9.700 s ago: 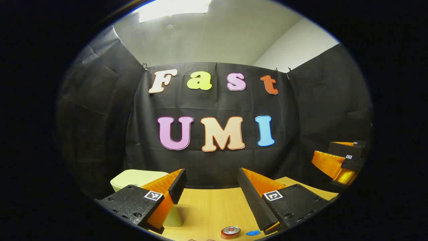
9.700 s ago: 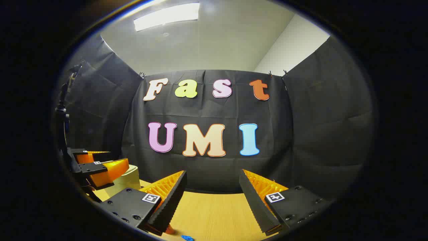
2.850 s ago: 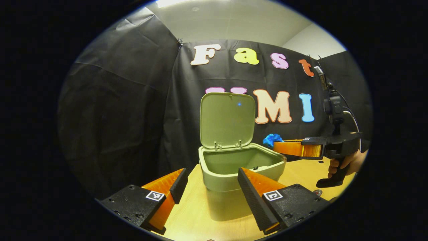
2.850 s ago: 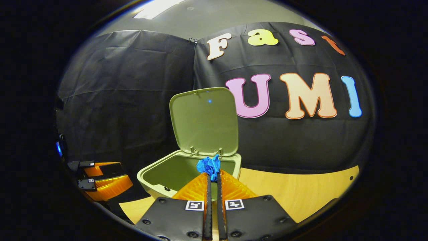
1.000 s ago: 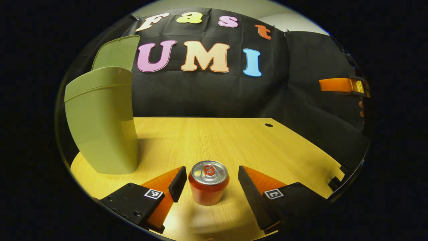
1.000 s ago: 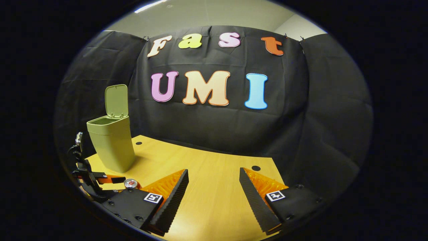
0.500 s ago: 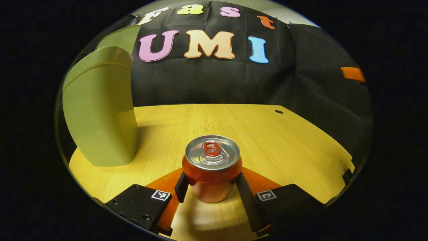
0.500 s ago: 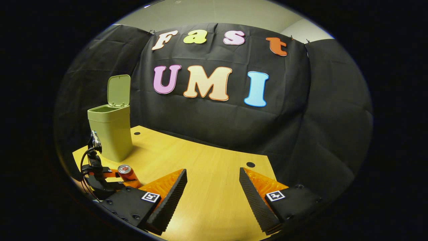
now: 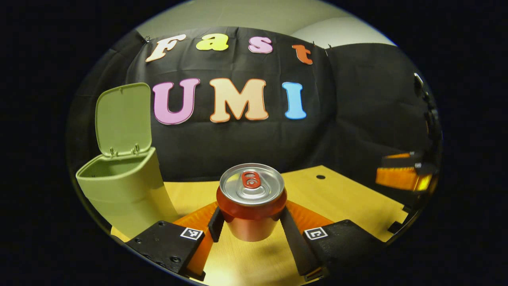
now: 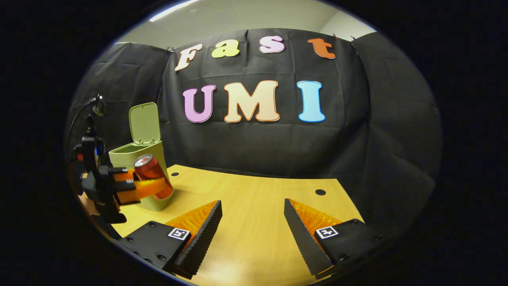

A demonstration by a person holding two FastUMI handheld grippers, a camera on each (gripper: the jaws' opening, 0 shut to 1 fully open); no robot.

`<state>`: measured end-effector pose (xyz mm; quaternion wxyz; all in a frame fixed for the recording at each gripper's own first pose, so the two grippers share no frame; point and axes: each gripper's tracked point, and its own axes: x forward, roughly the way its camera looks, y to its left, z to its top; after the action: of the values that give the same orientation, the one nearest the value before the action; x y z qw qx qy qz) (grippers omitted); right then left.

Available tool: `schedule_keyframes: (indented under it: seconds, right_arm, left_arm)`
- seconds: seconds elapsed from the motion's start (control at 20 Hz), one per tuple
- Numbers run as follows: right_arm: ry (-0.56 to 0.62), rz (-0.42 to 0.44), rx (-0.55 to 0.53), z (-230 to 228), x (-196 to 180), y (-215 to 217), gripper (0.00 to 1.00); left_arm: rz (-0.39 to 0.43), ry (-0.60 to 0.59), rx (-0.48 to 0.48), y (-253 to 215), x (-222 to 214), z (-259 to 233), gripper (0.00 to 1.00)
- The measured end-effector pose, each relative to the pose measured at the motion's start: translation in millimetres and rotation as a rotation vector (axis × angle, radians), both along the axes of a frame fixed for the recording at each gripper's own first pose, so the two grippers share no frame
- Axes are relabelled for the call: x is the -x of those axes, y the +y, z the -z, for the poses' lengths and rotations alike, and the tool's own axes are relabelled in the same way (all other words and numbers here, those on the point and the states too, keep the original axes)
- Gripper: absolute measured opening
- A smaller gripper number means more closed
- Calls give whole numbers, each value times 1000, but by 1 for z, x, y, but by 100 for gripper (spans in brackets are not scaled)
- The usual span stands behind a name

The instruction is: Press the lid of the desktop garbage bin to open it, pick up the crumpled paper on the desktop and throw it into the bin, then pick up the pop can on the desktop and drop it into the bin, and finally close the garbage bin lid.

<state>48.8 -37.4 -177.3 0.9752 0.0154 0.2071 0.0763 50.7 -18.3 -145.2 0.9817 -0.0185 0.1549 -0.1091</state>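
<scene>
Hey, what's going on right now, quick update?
Left gripper shut on pop can, off the desk. Right gripper open, holding nothing. Bin lid up, path looks clear.

1. Pop can [image 9: 251, 202] clamped between the left claw [image 9: 251, 222] fingers, raised above the worktop [image 9: 337, 198].
2. Bin [image 9: 123, 190] left of the can (lid [image 9: 122, 119] upright behind its opening).
3. Right claw [image 10: 253, 224], fingers apart, over the worktop's near part.
</scene>
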Motion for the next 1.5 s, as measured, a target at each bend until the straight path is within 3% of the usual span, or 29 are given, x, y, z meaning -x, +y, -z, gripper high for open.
schedule_keyframes:
  seconds: [0.4, 0.7, 1.0, 1.1, 1.15, 1.5]
  right_arm:
    - [4, 29, -34, 6, -10, 23, 99]
    - [20, 39, -57, 10, -20, 35, 99]
    - [32, 24, -51, 13, -29, 52, 95]
    - [32, 19, -46, 13, -29, 57, 97]
    - [30, 17, -41, 11, -30, 59, 97]
    - [18, 68, -25, 13, -22, 61, 97]
  left_arm:
    - [-116, -163, -7, 92, -49, -93, 77]
    - [-321, -156, -34, 192, -54, -91, 77]
    - [-438, -90, -66, 252, -37, -60, 78]
    - [-475, -118, -88, 265, -35, -71, 88]
    - [-471, -146, -89, 266, -38, -84, 96]
    - [-429, -325, -45, 289, -97, -205, 92]
